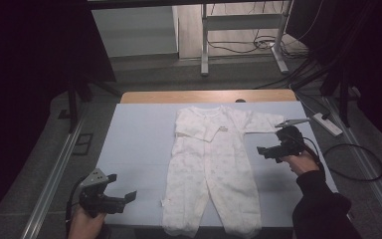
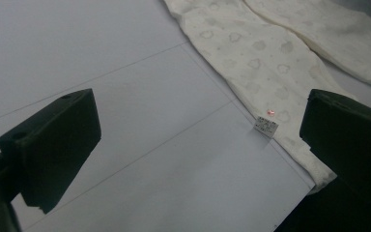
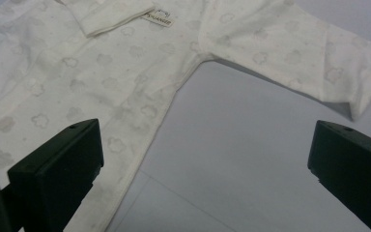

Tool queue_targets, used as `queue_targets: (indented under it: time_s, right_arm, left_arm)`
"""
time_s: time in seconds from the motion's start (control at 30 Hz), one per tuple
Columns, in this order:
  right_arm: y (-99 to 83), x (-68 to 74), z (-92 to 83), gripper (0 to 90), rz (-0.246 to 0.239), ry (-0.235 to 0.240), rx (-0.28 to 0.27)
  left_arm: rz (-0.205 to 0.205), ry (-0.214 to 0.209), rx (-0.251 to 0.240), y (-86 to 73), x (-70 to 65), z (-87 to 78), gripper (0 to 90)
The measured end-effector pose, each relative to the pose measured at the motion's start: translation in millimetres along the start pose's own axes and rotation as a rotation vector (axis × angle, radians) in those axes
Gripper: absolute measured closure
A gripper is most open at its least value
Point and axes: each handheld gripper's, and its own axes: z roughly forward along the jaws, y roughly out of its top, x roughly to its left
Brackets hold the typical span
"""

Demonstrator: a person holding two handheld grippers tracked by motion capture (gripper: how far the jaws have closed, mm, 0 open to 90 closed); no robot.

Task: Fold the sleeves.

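A: White cotton baby romper [image 1: 210,169], printed with faint clouds, lies flat on the pale blue table cover [image 1: 139,149], at its centre. Long axis: near to far; neckline at the far edge, feet at the near edge.

B: And the sleeves?

A: The romper's left sleeve [image 1: 199,130] is folded across the chest; its right sleeve [image 1: 261,123] lies out sideways. Judged step: folding begun, second sleeve pending.

B: The grippers?

A: Right gripper [image 1: 266,152], jaws spread wide, hovers just beside the torso below the spread sleeve. Left gripper [image 1: 122,196], jaws likewise spread, waits near the lower leg and its side tag [image 2: 265,126]. Neither appears to touch cloth. The next move probably calls for pinching the spread cuff.
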Motion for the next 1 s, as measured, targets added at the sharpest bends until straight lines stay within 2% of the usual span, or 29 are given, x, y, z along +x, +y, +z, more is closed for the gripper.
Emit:
queue_targets:
  time_s: [0.23, 0.47, 0.57, 0.8, 1.0]
  right_arm:
    - [6.6, -10.9, 11.5, 0.0, 0.004, 0.019, -0.002]
    - [13.5, -25.3, 23.3, 0.0, 0.03, -0.016, -0.002]
    - [17.9, -33.6, 29.0, 0.0, 0.057, -0.034, -0.004]
    - [23.7, -47.3, 40.2, 0.0, 0.084, -0.023, -0.002]
    - [29.4, -58.0, 46.8, 0.0, 0.097, -0.048, 0.002]
  left_arm:
    - [-0.001, -0.003, -0.002, -0.1, 0.2, -0.1, 0.7]
    - [-0.003, -0.007, -0.003, -0.1, 0.6, -0.2, 0.7]
    - [-0.004, -0.008, -0.003, -0.2, 0.7, -0.2, 0.7]
    - [-0.001, -0.008, -0.002, -0.1, 0.7, -0.2, 0.7]
    - [-0.002, -0.01, -0.003, -0.1, 0.7, -0.2, 0.7]
